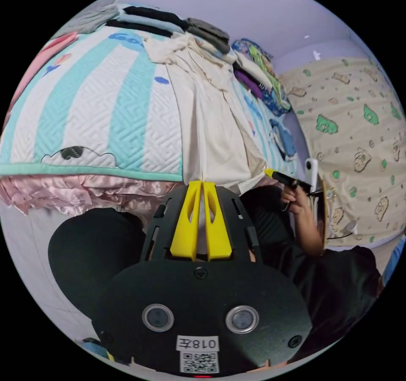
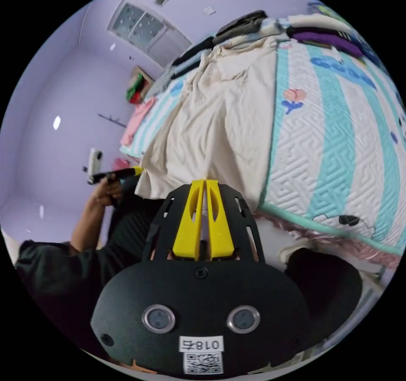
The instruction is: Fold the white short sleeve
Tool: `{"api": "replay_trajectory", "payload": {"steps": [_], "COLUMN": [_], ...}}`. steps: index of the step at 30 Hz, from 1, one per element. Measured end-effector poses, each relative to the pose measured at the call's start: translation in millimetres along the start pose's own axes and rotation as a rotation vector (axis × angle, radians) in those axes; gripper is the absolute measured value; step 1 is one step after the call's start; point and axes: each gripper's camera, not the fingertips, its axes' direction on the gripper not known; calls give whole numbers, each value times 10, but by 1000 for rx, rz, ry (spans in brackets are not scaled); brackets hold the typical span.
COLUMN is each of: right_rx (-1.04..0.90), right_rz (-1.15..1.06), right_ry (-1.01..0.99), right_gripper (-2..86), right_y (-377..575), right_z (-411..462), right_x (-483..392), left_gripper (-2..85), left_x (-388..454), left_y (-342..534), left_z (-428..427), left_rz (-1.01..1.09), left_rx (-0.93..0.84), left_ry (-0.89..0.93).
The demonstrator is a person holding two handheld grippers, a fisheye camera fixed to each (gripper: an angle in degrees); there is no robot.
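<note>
In the left gripper view, the left gripper is seen at 6 o'clock, its yellow jaws pressed narrowly together on the near hem of the white short sleeve. In the right gripper view, the right gripper is likewise closed on the hem, cloth pinched between its jaws. The two pinch points appear to be set apart along the hem, probably so that the garment can be drawn taut before a fold is made. Beyond the jaws, the shirt is spread lengthwise over the striped quilt of the bed, running toward 12 o'clock. Farthest off, stacks of folded clothes are lined along the bed's far edge, apparently kept clear of the working area.
</note>
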Motion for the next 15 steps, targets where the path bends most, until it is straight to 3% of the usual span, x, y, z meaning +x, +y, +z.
{"api": "replay_trajectory", "payload": {"steps": [6, 15], "right_rx": [273, 368], "right_rz": [202, 374], "right_ry": [-162, 38], "right_gripper": [1, 2], "right_y": [145, 433], "right_z": [-854, -1390], "right_x": [653, 993], "left_gripper": [-9, -9], "left_x": [-837, -1506], "left_y": [293, 534], "left_z": [-251, 24], "left_rz": [-105, -154], "left_rx": [122, 109], "left_ry": [56, 23]}}
